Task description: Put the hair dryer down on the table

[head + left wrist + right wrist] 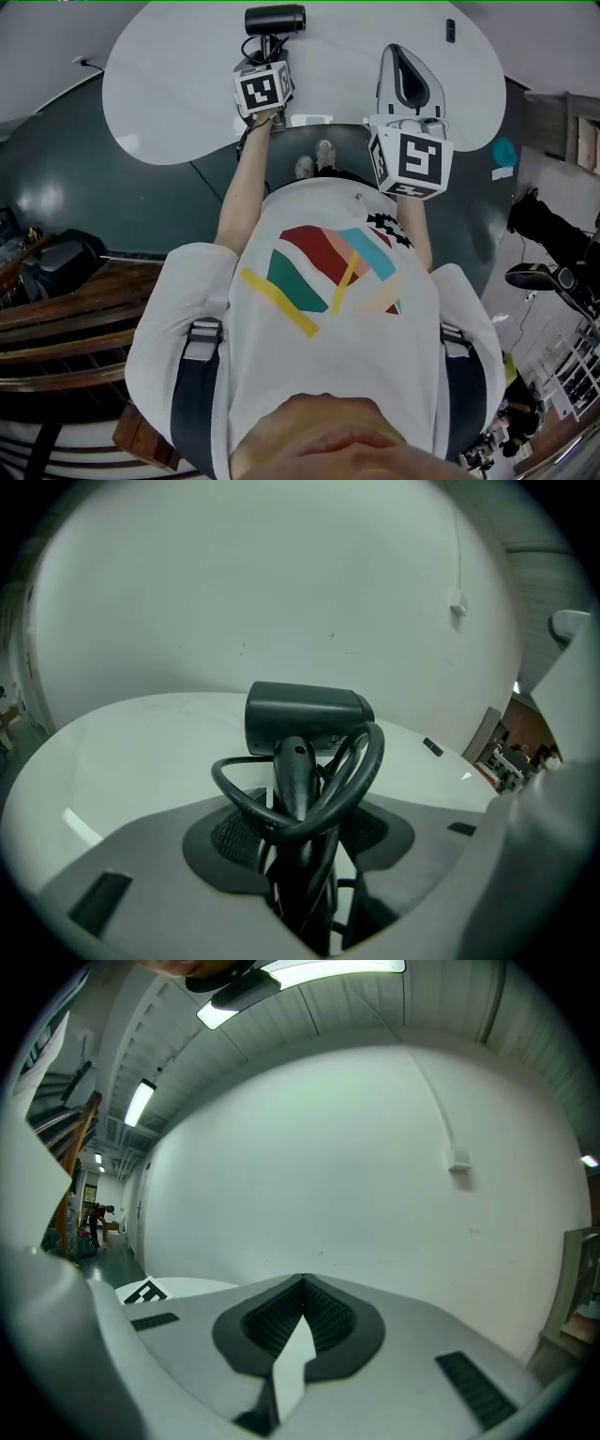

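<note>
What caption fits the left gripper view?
Left gripper holds a black hair dryer, its cord looped, over the white table.

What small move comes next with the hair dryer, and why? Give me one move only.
Probably ease the left tongs straight down until the hair dryer rests on the white table, and only then open them. They are closed on its handle, with the cord looped round it. Bare tabletop lies beneath, and the dryer does not look set down yet.
</note>
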